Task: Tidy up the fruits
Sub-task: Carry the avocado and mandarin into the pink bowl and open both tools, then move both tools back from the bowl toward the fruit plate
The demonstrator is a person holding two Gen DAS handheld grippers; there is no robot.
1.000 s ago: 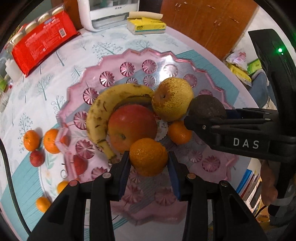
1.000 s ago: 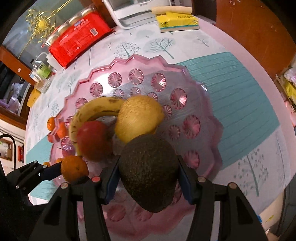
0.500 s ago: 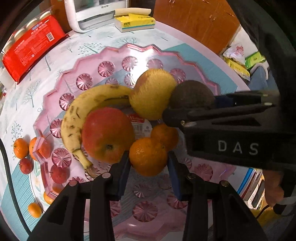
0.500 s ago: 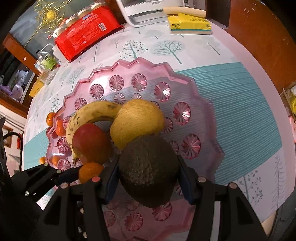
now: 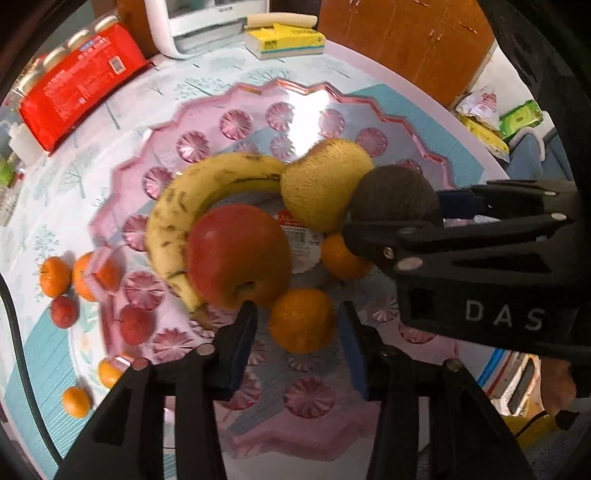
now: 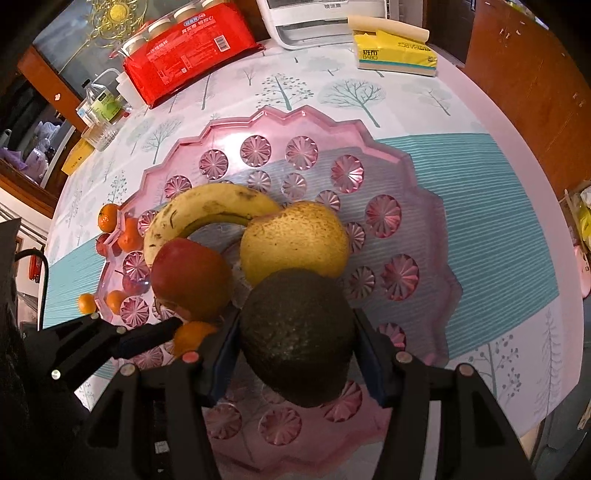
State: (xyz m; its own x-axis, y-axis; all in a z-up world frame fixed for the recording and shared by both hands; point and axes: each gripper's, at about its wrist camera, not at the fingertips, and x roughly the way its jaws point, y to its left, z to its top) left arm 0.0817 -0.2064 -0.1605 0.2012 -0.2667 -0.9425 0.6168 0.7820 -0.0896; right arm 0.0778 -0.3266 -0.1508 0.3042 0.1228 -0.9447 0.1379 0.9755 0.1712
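Observation:
A pink glass tray (image 5: pixel 317 99) (image 6: pixel 424 206) holds a banana (image 5: pixel 207 184) (image 6: pixel 207 210), a red apple (image 5: pixel 236 254) (image 6: pixel 188 277), a yellow pear (image 5: pixel 321 188) (image 6: pixel 295 240) and a small orange (image 5: pixel 341 254). My left gripper (image 5: pixel 297 328) is open around an orange (image 5: pixel 301 319) (image 6: pixel 192 336) that rests on the tray, with gaps on both sides. My right gripper (image 6: pixel 295 343) (image 5: pixel 399 218) is shut on a dark avocado (image 6: pixel 297 336) (image 5: pixel 393 194) just above the tray, next to the pear.
Several small oranges (image 5: pixel 55 275) and red fruits (image 5: pixel 64 315) lie on the tablecloth left of the tray. A red package (image 6: pixel 184 48), a white appliance (image 6: pixel 321 18) and a yellow tissue pack (image 6: pixel 395 51) stand at the back. The table edge runs on the right.
My left gripper has opened and let the orange down onto the tray beside the apple. My right gripper has carried the avocado further in, up against the pear.

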